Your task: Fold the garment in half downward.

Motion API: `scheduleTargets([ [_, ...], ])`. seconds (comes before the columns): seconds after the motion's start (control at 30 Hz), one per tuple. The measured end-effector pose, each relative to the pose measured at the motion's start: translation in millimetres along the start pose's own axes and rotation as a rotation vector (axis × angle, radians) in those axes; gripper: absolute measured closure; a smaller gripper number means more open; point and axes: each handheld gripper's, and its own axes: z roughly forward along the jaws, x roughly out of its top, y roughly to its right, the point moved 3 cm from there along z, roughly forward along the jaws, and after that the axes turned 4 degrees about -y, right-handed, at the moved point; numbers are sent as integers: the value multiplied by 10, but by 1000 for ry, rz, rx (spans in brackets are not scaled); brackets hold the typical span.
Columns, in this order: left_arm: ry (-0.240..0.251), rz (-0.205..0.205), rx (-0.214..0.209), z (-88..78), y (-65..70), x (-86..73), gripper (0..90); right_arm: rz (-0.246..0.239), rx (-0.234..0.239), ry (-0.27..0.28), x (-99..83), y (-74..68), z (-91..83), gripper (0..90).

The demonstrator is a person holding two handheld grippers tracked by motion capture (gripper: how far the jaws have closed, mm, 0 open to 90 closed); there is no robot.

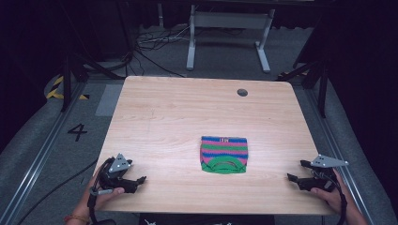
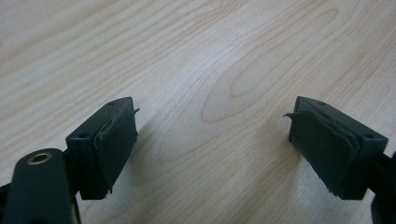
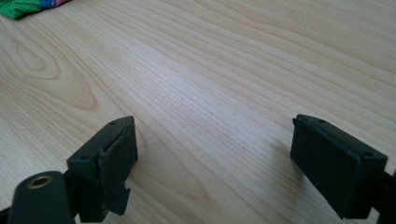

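In the right gripper view, the folded green, pink and blue striped knitted cloth (image 3: 28,7) is cut off by the top left corner, so just a small green edge is seen. In the high view, the small lettering on the cloth's top band (image 1: 224,139) is too small to be read. The person's forearms are cropped by the bottom edge there. In the left gripper view, the right-hand black jaw is clipped by the right border
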Motion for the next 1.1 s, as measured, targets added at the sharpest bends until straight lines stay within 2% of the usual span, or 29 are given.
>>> scheduleTargets([
  [0.57, -1, -15, 17, 4, 8, 0, 143, 7, -8, 0, -1, 5, 0, 151],
  [0.83, -19, -42, 33, 47, 21, 37, 74, 13, -13, -3, -1, 8, 2, 135],
  [0.97, -36, -51, 45, 72, 23, 60, 7, 22, -23, -9, -1, 15, 8, 103],
  [1.03, -39, -67, 49, 89, 34, 69, 0, 29, -27, -12, 0, 19, 12, 87],
  [1.1, -40, -65, 52, 87, 32, 69, 0, 38, -38, -20, 3, 27, 20, 51],
])
